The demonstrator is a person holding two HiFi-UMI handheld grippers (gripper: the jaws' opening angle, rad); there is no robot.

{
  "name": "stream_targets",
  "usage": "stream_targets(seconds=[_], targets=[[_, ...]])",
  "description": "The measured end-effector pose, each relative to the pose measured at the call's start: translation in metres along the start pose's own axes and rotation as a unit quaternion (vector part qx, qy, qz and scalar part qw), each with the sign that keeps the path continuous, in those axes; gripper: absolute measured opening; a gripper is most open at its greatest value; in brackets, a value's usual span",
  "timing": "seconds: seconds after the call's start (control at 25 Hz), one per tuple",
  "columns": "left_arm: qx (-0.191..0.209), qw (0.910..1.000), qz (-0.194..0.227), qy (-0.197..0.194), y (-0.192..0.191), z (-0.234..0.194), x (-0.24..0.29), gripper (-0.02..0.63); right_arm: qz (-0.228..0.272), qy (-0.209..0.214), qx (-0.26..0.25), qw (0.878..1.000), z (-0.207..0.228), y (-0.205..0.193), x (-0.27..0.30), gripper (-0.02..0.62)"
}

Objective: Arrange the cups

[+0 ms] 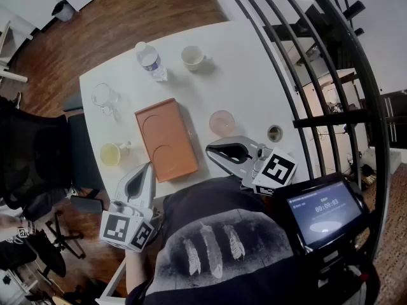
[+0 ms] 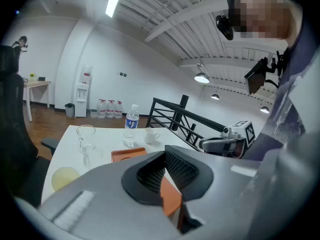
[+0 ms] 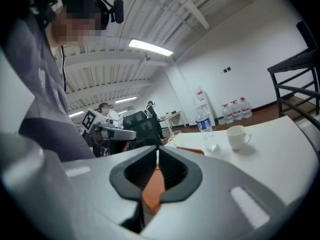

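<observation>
**Holding nothing: both grippers shut at the near edge of the bench**

A white bench (image 1: 254, 75) is seen from above, with a black chair (image 1: 32, 151) at its left side. Furthest left on it a glass cup (image 1: 105, 98) is stood upright. Nearer the near edge a yellow cup (image 1: 110, 154) is set, its handle turned toward the tray. The left gripper (image 1: 149, 166) is held at the near edge, just below the yellow cup and beside the tray's near left corner. In its own view its fingers (image 2: 186, 170) are seen pressed together with nothing between them. A bottle (image 1: 151, 61) is stood upright toward the far side. An orange tray (image 1: 166, 138), with two round recesses, is laid in the middle, and all four cups are placed on the bench outside it. A white cup (image 1: 191, 56) is set right of the bottle, well apart from the tray. A pink cup (image 1: 222, 122) is stood just right of the tray. The right gripper (image 1: 210, 149) is held near the pink cup but apart from it, its tip close to the tray's right edge. Its fingers (image 3: 172, 171) are likewise closed on nothing. A black railing (image 1: 305, 75) is run along the bench's right side, and a lit screen (image 1: 324, 213) is seen at lower right.
</observation>
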State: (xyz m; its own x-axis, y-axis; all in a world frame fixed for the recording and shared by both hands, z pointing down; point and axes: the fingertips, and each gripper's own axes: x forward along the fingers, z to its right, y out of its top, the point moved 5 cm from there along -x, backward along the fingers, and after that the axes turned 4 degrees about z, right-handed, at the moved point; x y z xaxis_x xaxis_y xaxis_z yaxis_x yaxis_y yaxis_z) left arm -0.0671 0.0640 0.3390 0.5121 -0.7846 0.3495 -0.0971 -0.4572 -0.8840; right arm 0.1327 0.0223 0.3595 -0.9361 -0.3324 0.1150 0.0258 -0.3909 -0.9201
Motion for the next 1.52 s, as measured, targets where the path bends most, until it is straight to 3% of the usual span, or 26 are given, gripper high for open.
stream_targets(seconds=[0.16, 0.28, 0.44, 0.6, 0.68, 0.96, 1.12, 1.24, 1.4, 1.52], targets=[[0.004, 1.0, -0.004, -0.006, 0.001, 0.005, 0.009, 0.015, 0.007, -0.026, 0.001, 1.0, 0.012, 0.004, -0.014, 0.017], [0.006, 1.0, -0.005, -0.001, 0.0, 0.007, 0.013, 0.015, 0.013, -0.063, 0.003, 0.998, 0.031, 0.005, -0.024, 0.19], [0.012, 0.9998, -0.014, 0.01, -0.005, 0.008, 0.016, 0.015, -0.001, -0.122, -0.035, 0.992, 0.069, 0.001, -0.04, 0.356], [0.019, 0.9994, -0.022, 0.018, -0.006, 0.009, 0.016, 0.015, -0.109, -0.108, -0.144, 0.978, 0.099, -0.035, -0.047, 0.522], [0.022, 0.9992, -0.027, 0.022, -0.005, 0.008, 0.015, 0.015, -0.156, -0.084, -0.171, 0.969, 0.107, -0.058, -0.044, 0.562], [0.03, 0.9975, -0.054, 0.034, -0.013, 0.007, 0.012, 0.015, -0.197, -0.009, -0.205, 0.959, 0.122, -0.106, -0.013, 0.591], [0.044, 0.997, -0.057, 0.03, -0.018, 0.012, 0.013, 0.015, -0.201, 0.004, -0.207, 0.958, 0.136, -0.119, 0.004, 0.591], [0.058, 0.995, -0.066, 0.048, -0.018, 0.017, 0.013, 0.015, -0.2, 0.01, -0.199, 0.959, 0.136, -0.123, 0.01, 0.591], [0.051, 0.9957, -0.057, 0.052, -0.019, 0.019, 0.006, 0.015, -0.208, 0.02, -0.201, 0.957, 0.129, -0.125, 0.016, 0.391], [0.043, 0.9936, -0.079, 0.068, -0.018, 0.017, -0.004, 0.015, -0.209, 0.011, -0.202, 0.957, 0.128, -0.126, 0.019, 0.39]])
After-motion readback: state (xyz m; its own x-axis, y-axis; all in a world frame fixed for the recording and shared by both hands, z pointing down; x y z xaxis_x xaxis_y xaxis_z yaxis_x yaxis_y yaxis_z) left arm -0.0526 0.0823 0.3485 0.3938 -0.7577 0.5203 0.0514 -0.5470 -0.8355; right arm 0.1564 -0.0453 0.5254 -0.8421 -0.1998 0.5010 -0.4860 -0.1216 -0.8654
